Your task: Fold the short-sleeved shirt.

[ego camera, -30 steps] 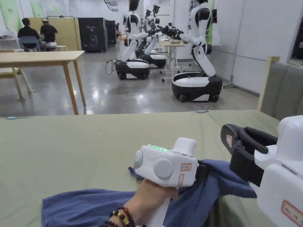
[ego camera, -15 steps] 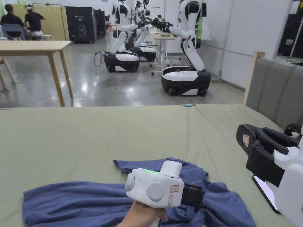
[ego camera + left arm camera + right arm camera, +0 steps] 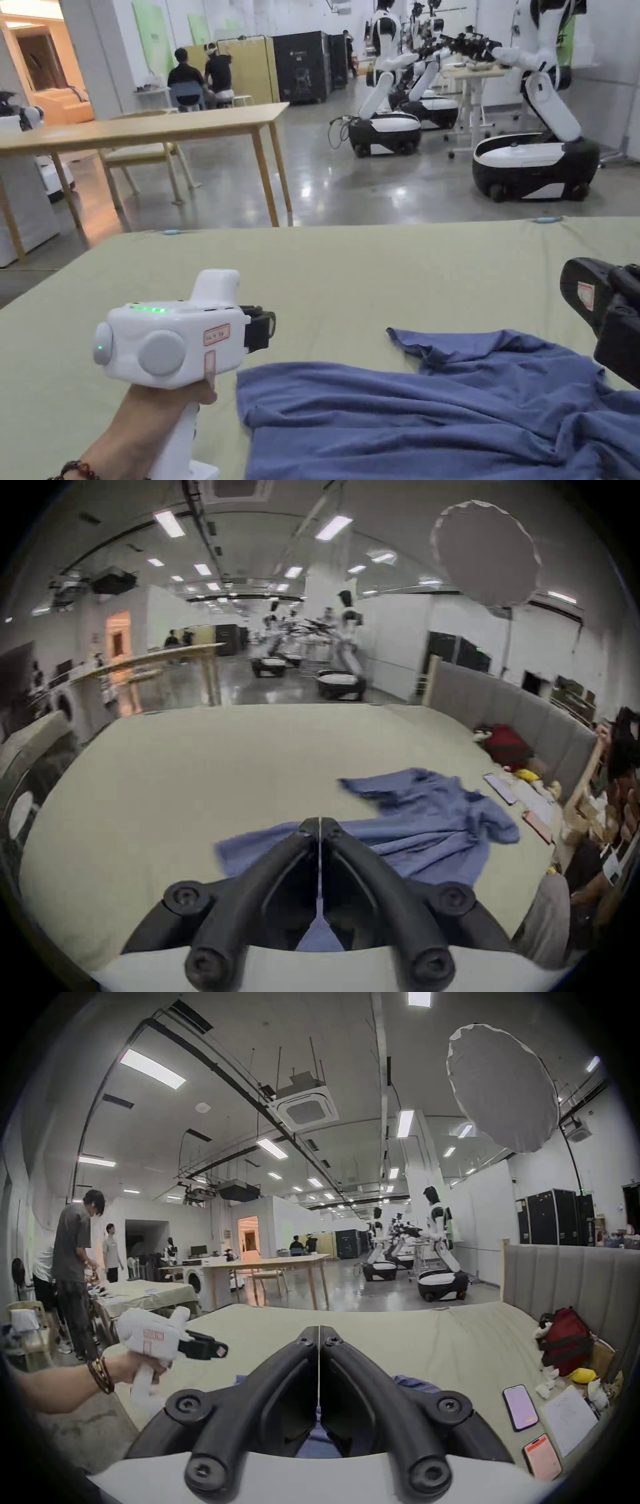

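From your head, the blue shirt (image 3: 450,406) lies crumpled and unfolded on the green bed (image 3: 350,269). Your left tongs (image 3: 265,325) hang in the air just beside the shirt's left edge, above it and not touching it, gripped in your left hand (image 3: 147,412). Your right tongs (image 3: 584,290) hover over the shirt's right part; from here you cannot tell how their jaws stand.

From the left tongs (image 3: 320,823), the jaws are pressed tip to tip with nothing between them. The shirt (image 3: 426,826) spreads ahead and to the right of them on the bed (image 3: 207,764). Beyond the shirt, against the grey headboard (image 3: 519,708), sit a red bag (image 3: 505,746) and a phone (image 3: 498,788).

From the right tongs (image 3: 318,1329), the jaws also meet tip to tip, empty. A little of the shirt (image 3: 412,1380) peeks out behind and below them. Left of the shirt, your left tongs (image 3: 216,1348) look closed. Right of the shirt lie two phones (image 3: 519,1407) and a sheet of paper (image 3: 568,1419).
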`<state>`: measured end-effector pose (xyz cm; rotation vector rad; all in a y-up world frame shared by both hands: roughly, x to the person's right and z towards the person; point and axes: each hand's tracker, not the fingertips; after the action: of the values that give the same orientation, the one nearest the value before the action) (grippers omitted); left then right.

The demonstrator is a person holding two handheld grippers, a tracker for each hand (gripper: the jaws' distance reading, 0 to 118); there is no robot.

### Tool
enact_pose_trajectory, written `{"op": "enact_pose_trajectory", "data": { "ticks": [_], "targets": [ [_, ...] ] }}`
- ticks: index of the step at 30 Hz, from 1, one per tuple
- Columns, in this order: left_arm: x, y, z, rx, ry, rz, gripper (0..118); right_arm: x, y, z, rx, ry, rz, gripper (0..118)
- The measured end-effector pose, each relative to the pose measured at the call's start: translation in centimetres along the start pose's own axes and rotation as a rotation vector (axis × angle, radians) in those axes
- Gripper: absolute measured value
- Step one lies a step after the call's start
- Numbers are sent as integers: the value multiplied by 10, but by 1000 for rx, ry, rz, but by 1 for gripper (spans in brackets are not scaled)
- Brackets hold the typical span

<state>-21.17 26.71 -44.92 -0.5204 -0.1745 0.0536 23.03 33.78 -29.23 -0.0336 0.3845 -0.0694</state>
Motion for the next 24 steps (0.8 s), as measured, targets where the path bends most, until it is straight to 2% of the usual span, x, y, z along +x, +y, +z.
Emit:
{"op": "enact_pose_trajectory", "data": {
  "ticks": [4,8,9,10,11,12,13,14,19,22,24],
  "targets": [
    [-32,-4,-23,-58,69,-20,0,-7,0,-2,-14,24,4,2],
    [-52,-16,-84,-165,98,-3,1,-8,-3,-10,-47,-1,24,2],
    [-60,-21,-105,-206,115,17,12,-7,-4,-11,-53,-12,26,2],
    [-64,-28,-122,-250,135,38,34,-5,-6,-12,-58,-22,26,2],
    [-70,-35,-142,-286,163,57,82,-3,-7,-13,-65,-33,23,2],
    [-78,-42,-159,-339,189,72,108,-1,-9,-14,-75,-41,18,2],
    [-84,-46,-170,-343,172,86,112,2,-11,-15,-85,-50,15,2],
    [-86,-52,-177,-315,168,93,109,4,-13,-16,-98,-59,14,2],
    [-87,-66,-205,-365,155,126,109,14,-25,-27,-156,-94,24,2],
    [-74,-75,-213,-389,157,50,109,16,-29,-34,-181,-107,17,2],
    [-64,-78,-217,-411,193,-13,101,16,-31,-36,-188,-104,16,2]
  ]
}}
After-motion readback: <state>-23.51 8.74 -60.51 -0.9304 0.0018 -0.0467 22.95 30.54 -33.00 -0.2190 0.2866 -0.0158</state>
